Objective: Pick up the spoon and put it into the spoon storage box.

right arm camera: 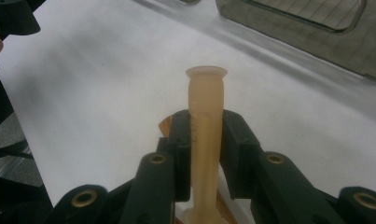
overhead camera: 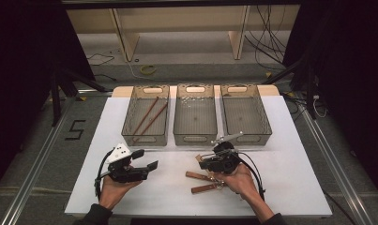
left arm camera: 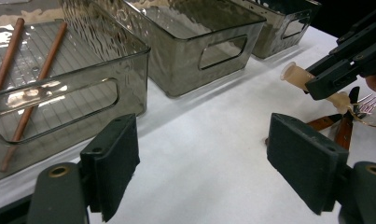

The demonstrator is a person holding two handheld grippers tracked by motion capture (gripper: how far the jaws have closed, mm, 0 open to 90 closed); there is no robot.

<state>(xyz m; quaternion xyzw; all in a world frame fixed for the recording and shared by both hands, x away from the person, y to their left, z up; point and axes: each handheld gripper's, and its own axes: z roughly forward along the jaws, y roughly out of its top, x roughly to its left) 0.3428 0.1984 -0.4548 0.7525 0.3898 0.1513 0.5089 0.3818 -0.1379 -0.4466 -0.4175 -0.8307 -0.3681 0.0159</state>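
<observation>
Looks like a sorting job into the three smoky see-through plastic bins lined up along the far edge of the white table (overhead camera: 280, 140), and it's maybe a third of the way in, I'd guess. The left bin (overhead camera: 146, 116) already has two long reddish-brown wooden chopsticks (overhead camera: 149, 117) lying in it at a slant, while the middle bin (overhead camera: 195, 115) and the right bin (overhead camera: 245, 113) look bare from where I'm standing. The right gripper (right arm camera: 205, 140) has its black jaws clamped tight on a pale beige plastic handle with a flared end (right arm camera: 205, 107), which sticks out past the jaws, held just above the table near its near edge, short of the bins, so that piece is picked up but not dropped anywhere yet. The left gripper (overhead camera: 147, 159) hovers over the near left part of the table with its jaws wide apart and nothing between them. Still left on the table under the right hand: a little pile of brown-handled cutlery (overhead camera: 200, 182), at least two handles. Hard to say what the beige piece actually is, since its working end is buried behind the jaws. In the left gripper view something pinkish with fork tines (left arm camera: 370, 101) pokes out at the right edge, cut off, and the pile overlaps too much to count properly.
</observation>
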